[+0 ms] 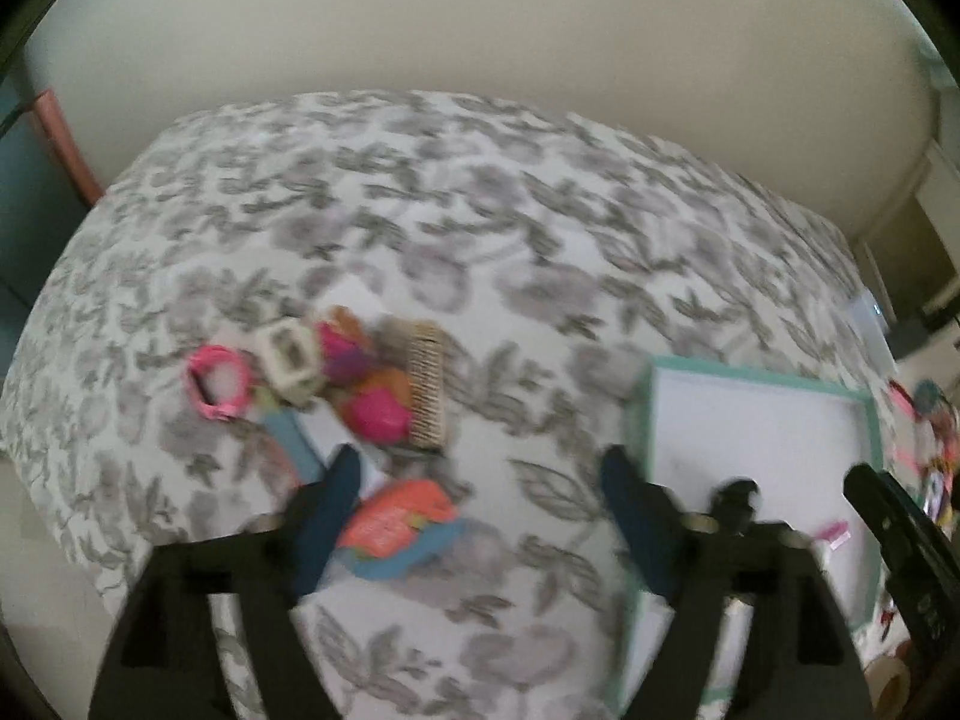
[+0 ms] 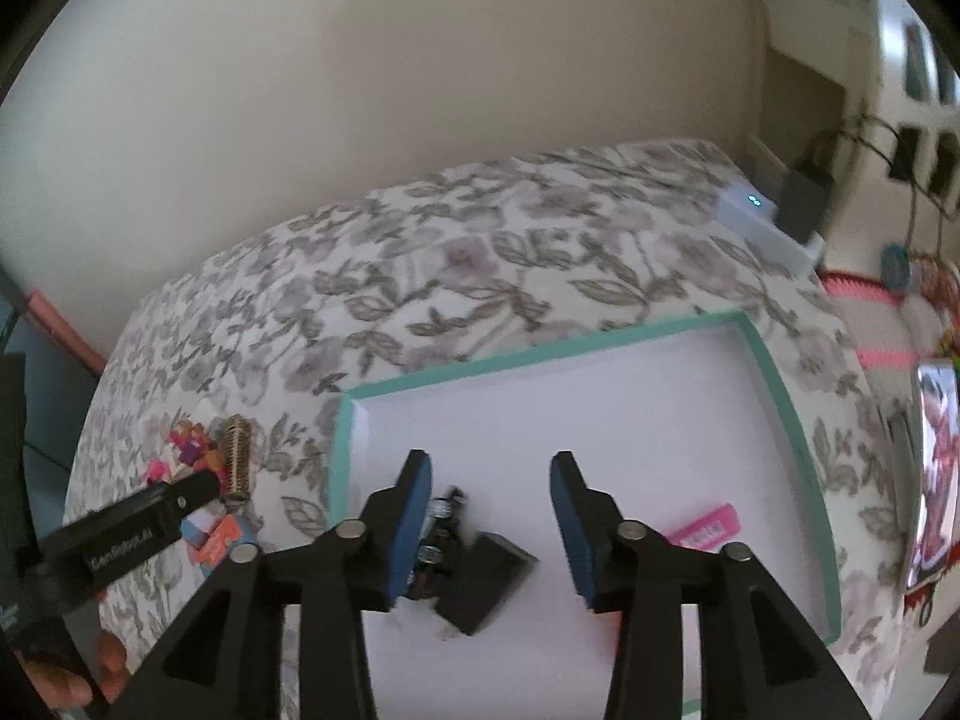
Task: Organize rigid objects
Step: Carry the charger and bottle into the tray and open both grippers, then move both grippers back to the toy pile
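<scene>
A teal-rimmed white tray (image 2: 540,354) lies on the flowered bedspread (image 2: 480,252). In it are a black clip-like object (image 2: 480,582) and a pink eraser (image 2: 705,531). My right gripper (image 2: 492,474) hangs open over the tray, with the black object below its fingers and free of the pads. Left of the tray (image 1: 756,375) is a pile: a pink ring (image 1: 216,384), a white cube (image 1: 288,366), pink and orange toys (image 1: 372,402), a woven brush (image 1: 426,384) and an orange card (image 1: 396,522). My left gripper (image 1: 480,474) is wide open above the bedspread between pile and tray, holding nothing.
A white box with two small lights (image 2: 750,210) sits at the bed's far right corner. A screen (image 2: 936,480) and colourful clutter (image 1: 930,438) lie right of the tray. A plain wall stands behind the bed. A person's hand (image 2: 60,684) shows at lower left.
</scene>
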{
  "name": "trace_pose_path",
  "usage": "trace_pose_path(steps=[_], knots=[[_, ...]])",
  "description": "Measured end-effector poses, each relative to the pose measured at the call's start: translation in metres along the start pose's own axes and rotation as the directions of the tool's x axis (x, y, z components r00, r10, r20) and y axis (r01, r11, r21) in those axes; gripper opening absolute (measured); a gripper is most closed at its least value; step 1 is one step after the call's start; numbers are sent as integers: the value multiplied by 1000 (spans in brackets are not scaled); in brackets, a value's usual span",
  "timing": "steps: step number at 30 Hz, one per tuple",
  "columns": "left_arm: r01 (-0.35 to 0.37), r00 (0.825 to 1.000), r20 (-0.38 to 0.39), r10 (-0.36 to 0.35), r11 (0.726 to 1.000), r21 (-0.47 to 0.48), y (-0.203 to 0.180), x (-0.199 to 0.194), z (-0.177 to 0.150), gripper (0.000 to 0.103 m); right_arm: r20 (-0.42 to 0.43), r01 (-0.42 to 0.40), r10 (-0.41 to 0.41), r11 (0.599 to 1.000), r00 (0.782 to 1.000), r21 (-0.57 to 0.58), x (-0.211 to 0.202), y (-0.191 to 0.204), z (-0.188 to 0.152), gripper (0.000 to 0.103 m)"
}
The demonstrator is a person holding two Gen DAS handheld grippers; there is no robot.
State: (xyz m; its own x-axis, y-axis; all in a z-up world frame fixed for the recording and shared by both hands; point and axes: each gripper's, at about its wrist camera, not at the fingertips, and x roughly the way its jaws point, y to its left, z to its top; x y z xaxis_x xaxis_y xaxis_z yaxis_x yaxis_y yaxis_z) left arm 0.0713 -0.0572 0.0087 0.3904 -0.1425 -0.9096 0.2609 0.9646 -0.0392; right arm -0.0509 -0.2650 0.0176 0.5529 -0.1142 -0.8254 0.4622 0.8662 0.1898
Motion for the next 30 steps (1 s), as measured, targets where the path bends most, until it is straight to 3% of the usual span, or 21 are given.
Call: trace_pose_path(steps=[7,15,18,22,24,30], knots=[[-65,996,59,71,993,-98,58,-3,9,90,33,-11,14,996,999,-92,4,49,-1,77],[-126,987,70,142,972,-196,124,-1,13,91,32,-48,53,990,998,-134,18,96,-5,86],[-129,987,70,148,965,-229,143,2,13,92,28,-54,59,986,998,-158,23,111,-8,101],[-120,988,67,143,955,-270,162,5,12,93,19,-63,67,981,998,-186,31,129,-13,101],[-116,987,73,142,953,-279,169,5,11,99,12,-68,72,976,997,-205,35,138,-16,102],[-100,990,63,126,944,-313,195,13,15,99,-50,-101,91,963,995,-252,58,163,-30,103]])
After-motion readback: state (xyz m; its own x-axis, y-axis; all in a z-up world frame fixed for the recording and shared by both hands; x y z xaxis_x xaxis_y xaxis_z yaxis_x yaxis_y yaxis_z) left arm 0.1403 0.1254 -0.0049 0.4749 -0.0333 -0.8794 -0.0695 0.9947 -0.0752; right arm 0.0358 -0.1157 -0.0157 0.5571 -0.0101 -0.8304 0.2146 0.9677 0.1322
